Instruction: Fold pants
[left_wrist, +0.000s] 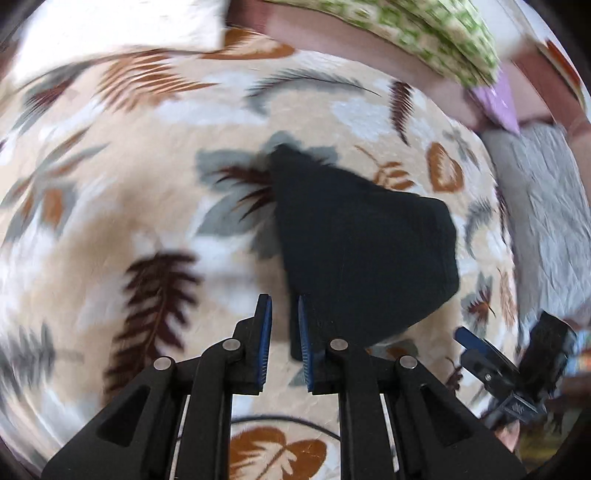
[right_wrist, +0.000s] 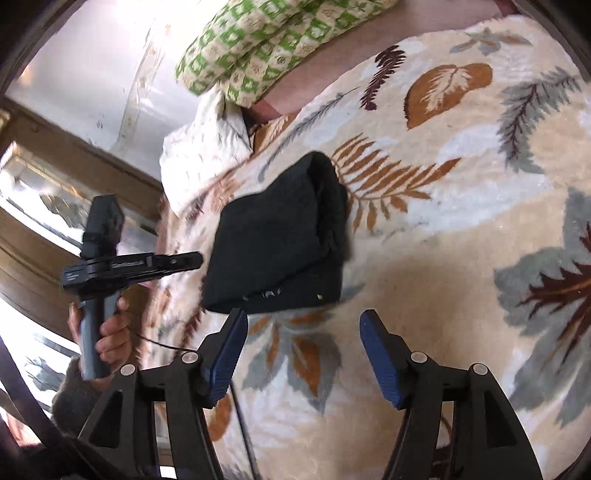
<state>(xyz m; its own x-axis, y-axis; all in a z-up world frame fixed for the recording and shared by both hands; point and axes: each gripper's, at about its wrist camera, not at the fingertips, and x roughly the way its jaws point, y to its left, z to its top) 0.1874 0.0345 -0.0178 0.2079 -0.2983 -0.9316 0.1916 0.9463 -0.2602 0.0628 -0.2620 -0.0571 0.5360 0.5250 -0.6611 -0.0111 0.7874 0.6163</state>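
Observation:
The black pants lie folded into a compact bundle on the leaf-patterned blanket. They also show in the right wrist view. My left gripper hovers at the bundle's near left edge, jaws a narrow gap apart and holding nothing. In the right wrist view the left gripper is seen from the side, held by a hand, just left of the bundle. My right gripper is open and empty just in front of the bundle. It appears at the right edge of the left wrist view.
A green-and-cream patterned pillow and a white pillow lie at the head of the bed. A grey cloth and a purple item lie at the right side. A thin black cable crosses the blanket.

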